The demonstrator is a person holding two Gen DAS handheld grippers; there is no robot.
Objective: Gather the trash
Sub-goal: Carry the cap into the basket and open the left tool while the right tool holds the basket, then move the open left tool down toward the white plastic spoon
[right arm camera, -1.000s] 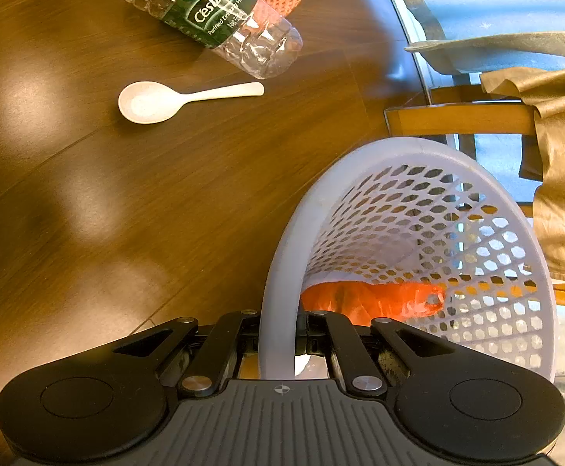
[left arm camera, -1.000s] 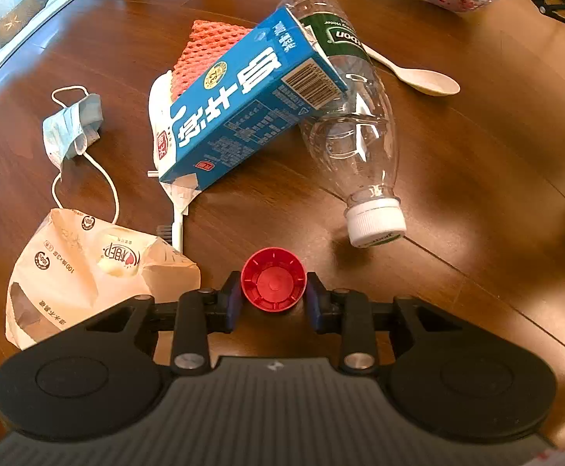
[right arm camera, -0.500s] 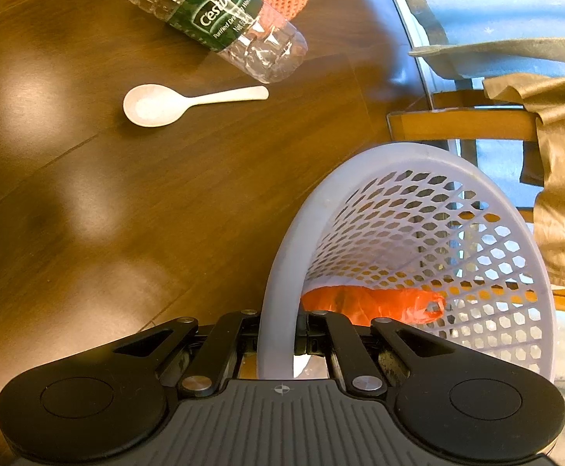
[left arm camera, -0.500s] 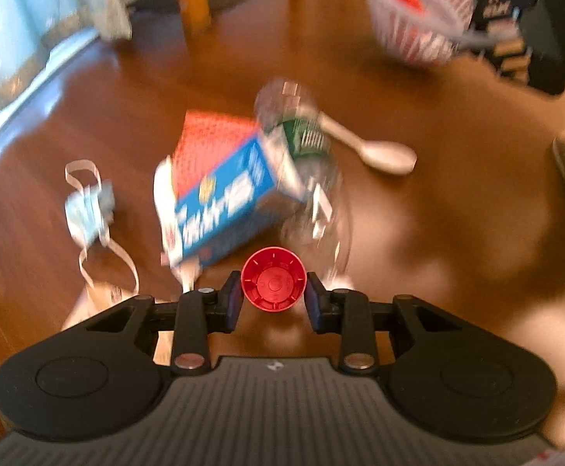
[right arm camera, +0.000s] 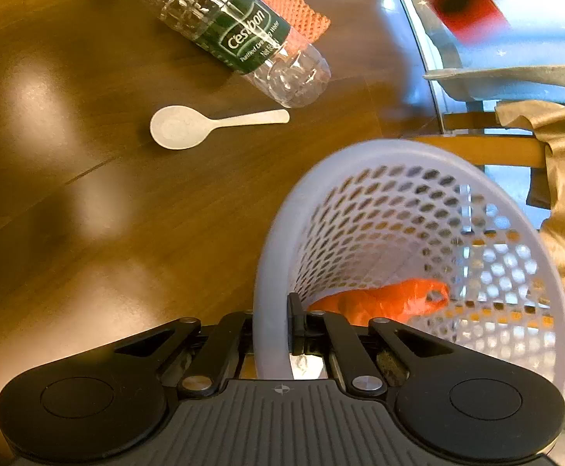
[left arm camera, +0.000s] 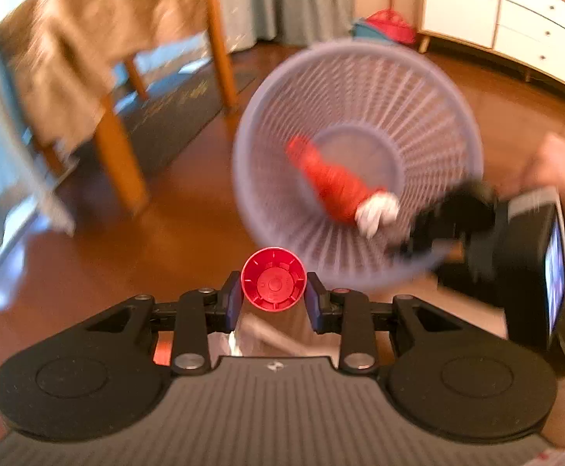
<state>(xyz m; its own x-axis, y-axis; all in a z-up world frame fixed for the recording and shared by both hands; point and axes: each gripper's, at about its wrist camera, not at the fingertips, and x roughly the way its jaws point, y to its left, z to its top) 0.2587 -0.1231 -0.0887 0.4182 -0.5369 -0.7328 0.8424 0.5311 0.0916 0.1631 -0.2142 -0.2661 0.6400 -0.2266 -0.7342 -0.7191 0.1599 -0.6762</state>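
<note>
Red bottle cap [left arm camera: 274, 284] pinched between the jaws of the left gripper [left arm camera: 274, 303], held up in the air facing the mouth of the tilted lavender basket [left arm camera: 430, 77]. Basket rim [right arm camera: 272, 303] clamped in the closed jaws of the right gripper [right arm camera: 272, 334]; orange bag [right arm camera: 383, 303] inside. On the wooden surface [right arm camera: 88, 213] beyond: white spoon [right arm camera: 204, 124], clear plastic bottle [right arm camera: 239, 35], orange foam net [right arm camera: 294, 11].

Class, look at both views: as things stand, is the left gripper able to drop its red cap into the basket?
Probably yes. The left gripper holds the red cap facing the basket, whose open mouth the right gripper tilts towards it; nothing lies between.
</note>
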